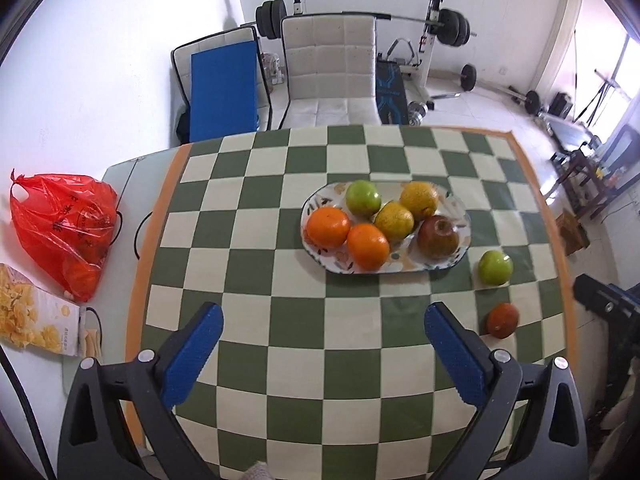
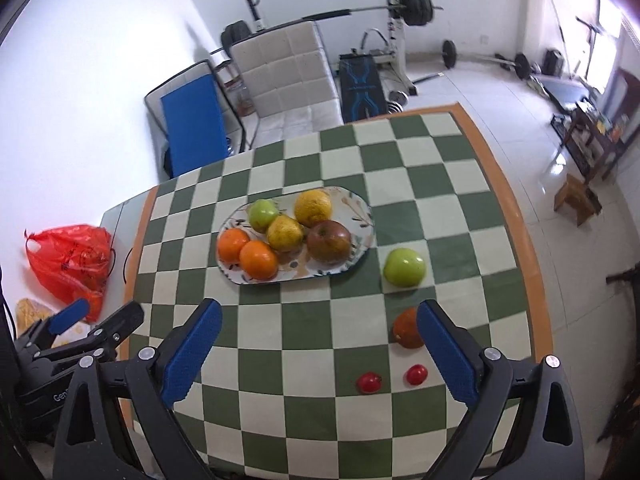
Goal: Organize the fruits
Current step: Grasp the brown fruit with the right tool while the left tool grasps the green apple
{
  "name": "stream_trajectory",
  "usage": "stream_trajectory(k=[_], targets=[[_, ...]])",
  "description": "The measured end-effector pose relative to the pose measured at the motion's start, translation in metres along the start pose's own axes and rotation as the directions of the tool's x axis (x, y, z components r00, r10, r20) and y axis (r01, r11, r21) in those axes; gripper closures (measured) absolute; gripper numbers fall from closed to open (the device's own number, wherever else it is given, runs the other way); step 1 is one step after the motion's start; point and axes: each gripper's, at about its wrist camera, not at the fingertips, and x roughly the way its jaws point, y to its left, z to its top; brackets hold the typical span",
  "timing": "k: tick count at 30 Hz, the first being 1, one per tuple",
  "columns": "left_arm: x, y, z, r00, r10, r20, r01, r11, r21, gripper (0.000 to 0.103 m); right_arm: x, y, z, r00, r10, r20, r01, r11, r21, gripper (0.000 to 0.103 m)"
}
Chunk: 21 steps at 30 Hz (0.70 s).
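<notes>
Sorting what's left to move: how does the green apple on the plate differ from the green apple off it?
The green apple on the plate sits at the plate's far end, touching a yellow citrus. The loose green apple lies alone on the checkered cloth, right of the plate. Both are green, round and ungripped.

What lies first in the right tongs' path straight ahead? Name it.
Probably the checkered green-and-white tablecloth: the open right tongs hold nothing and point down at bare squares. Beyond that spot lies the oval patterned plate of fruit. The small dark orange fruit sits beside the right finger, likely missed; depth is unclear.
</notes>
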Motion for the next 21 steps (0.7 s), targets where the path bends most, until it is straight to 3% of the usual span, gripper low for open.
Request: stream_trajectory(k=[7, 15, 16, 17, 18, 21], targets=[[0.066, -0.029, -0.010, 0.985, 0.101, -0.140, -0.098, 0.995, 0.028, 0.000, 0.087, -0.071, -0.009, 0.981, -0.047, -0.187, 0.064, 0.994, 0.088, 0.003], [0.120, -0.076, -0.002, 0.956, 0.136, -0.260, -0.115, 0.989, 0.093, 0.000, 0.205, -0.109, -0.025, 0.908, -0.059, -0.414, 0.095, 0.993, 0.067, 0.009], [0.124, -0.085, 0.001, 0.954, 0.124, -0.272, -0.102, 0.990, 0.095, 0.000, 0.215, -0.112, -0.027, 0.902, -0.043, -0.430, 0.083, 0.994, 0.073, 0.011], [0.126, -0.093, 0.004, 0.957, 0.118, -0.264, -0.096, 0.991, 0.096, 0.000, 0.222, -0.114, -0.029, 0.895, -0.040, -0.444, 0.077, 0.995, 0.066, 0.022], [0.127, -0.103, 0.008, 0.958, 0.100, -0.269, -0.077, 0.992, 0.097, 0.000, 0.227, -0.114, -0.030, 0.890, -0.042, -0.454, 0.074, 0.996, 0.054, 0.042], [0.129, -0.135, 0.022, 0.961, 0.026, -0.275, 0.002, 0.995, 0.101, 0.000, 0.223, -0.120, -0.030, 0.901, -0.038, -0.433, 0.057, 0.998, 0.030, 0.044]])
